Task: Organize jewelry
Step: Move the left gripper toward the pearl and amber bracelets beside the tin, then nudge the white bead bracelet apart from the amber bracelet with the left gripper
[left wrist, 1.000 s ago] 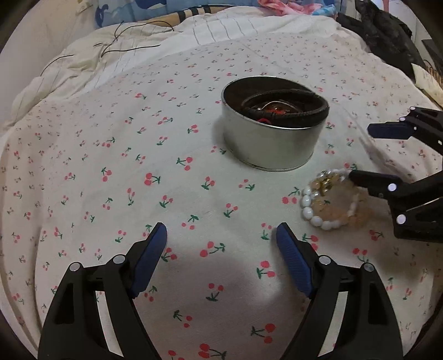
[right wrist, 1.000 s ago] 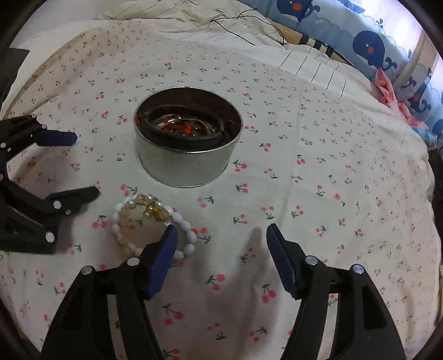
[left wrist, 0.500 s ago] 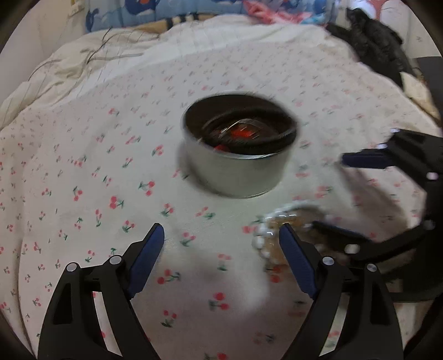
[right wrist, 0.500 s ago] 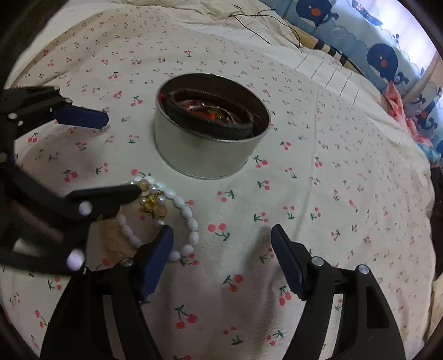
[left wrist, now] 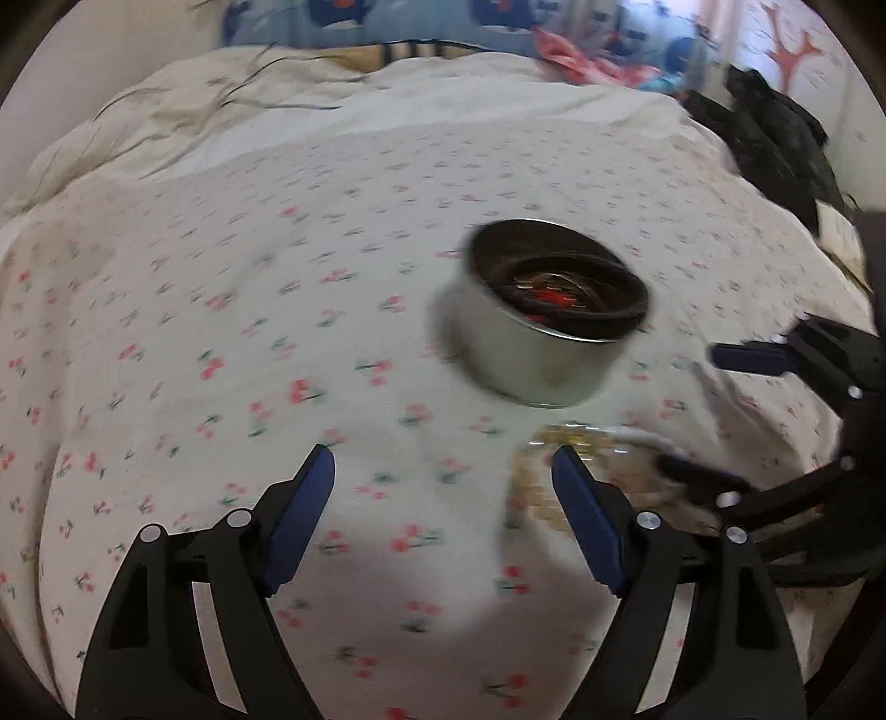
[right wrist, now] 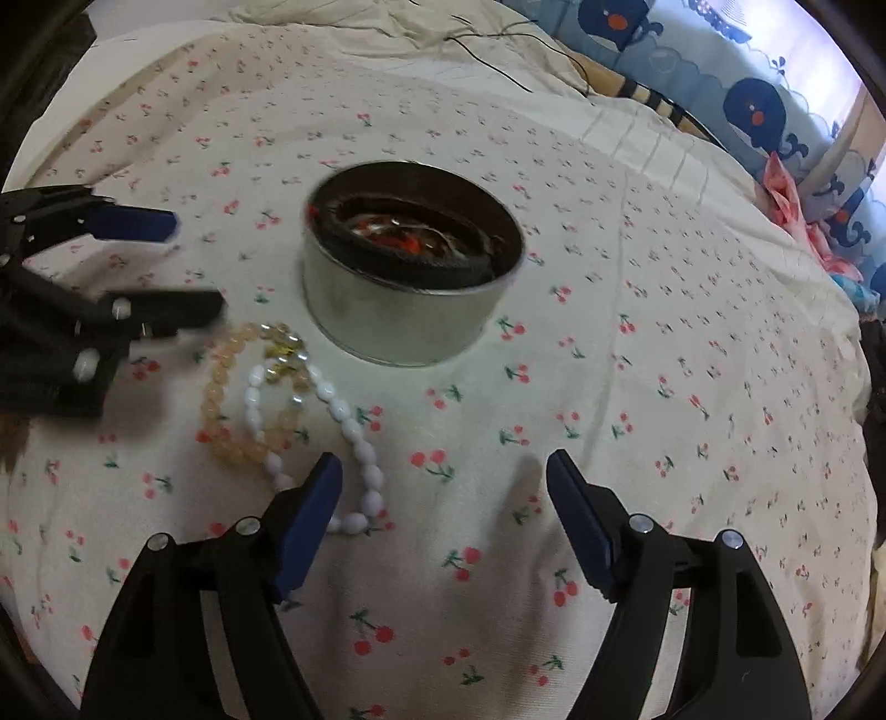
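Note:
A round metal tin [right wrist: 407, 271] stands on the cherry-print bedsheet and holds a dark leather bracelet [right wrist: 382, 257] and other jewelry. It also shows, blurred, in the left wrist view [left wrist: 545, 327]. A white bead bracelet [right wrist: 338, 412] and a peach bead bracelet [right wrist: 221, 410] lie overlapped on the sheet in front of the tin, to its left. My right gripper [right wrist: 443, 482] is open and empty; its left finger sits beside the white beads. My left gripper [left wrist: 443, 471] is open and empty. In the right wrist view it [right wrist: 194, 266] is just left of the bracelets.
The cherry-print sheet [right wrist: 637, 387] covers the bed. Rumpled cream bedding with a thin black cable [right wrist: 498, 39] lies behind. Whale-print fabric [right wrist: 747, 105] is at the far right. Dark clothing [left wrist: 775, 138] lies at the bed's far right edge.
Both grippers have shifted and stayed open. The two bracelets now lie spread apart instead of bunched. The left view has swung left and is blurred by motion.

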The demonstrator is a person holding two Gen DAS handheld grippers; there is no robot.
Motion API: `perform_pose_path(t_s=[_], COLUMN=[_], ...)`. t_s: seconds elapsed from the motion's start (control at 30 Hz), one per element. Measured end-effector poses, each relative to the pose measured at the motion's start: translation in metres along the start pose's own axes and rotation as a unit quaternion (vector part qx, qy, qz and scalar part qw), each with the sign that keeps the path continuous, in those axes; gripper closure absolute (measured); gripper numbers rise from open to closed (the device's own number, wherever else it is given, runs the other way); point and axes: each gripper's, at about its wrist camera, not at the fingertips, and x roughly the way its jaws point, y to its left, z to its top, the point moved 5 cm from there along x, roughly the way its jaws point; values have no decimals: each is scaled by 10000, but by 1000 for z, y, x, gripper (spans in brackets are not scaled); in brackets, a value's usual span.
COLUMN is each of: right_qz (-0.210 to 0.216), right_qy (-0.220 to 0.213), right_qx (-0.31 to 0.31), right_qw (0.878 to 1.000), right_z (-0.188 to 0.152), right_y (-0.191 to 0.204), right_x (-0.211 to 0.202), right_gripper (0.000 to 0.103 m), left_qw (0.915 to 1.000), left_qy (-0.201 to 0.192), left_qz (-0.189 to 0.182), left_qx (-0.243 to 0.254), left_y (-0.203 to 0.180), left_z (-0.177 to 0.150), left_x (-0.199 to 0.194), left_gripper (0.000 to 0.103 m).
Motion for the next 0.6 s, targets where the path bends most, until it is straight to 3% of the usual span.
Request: perform_pose_path(t_s=[0.1,0.17,0.23,0.3,0.37,0.43,0.53,0.6], right_qz=[-245,-492,-647,-521,-343,-184,-146,-318], right_qy=[75,189,239,189,110,34,80,209], right_qx=[-189,-167,-73,140,224,181,38,-87], right_qw=[9995,9985,9976,9984,9991,9997,9999,9992], right_z=[-3,-5,-6,-7,-7,-5,-6,-9], right_y=[2,-9,-20,-29,-30,-24,-13,-14], right_x=[4,4,3,-1,-5,-7,-2,5], right_gripper=[28,27,28,28,28,28,28,27], left_qw=[9979,9970,9932,9950,9978,9989,9997,9976], left_qy=[304,363,297,318,227,115,194,458], left_qz=[505,674,1120,931,406,87,114,447], left_qx=[269,111,67,-162,-480,-441,-12,259], left_y=[-2,8,26,33,33,23,1,-3], left_z=[-7,-6,-5,-5,-3,-1,-3,-11], left_x=[20,19,14,12,6,2,9,23], left_gripper=[24,24,24,24,24,24,24,24])
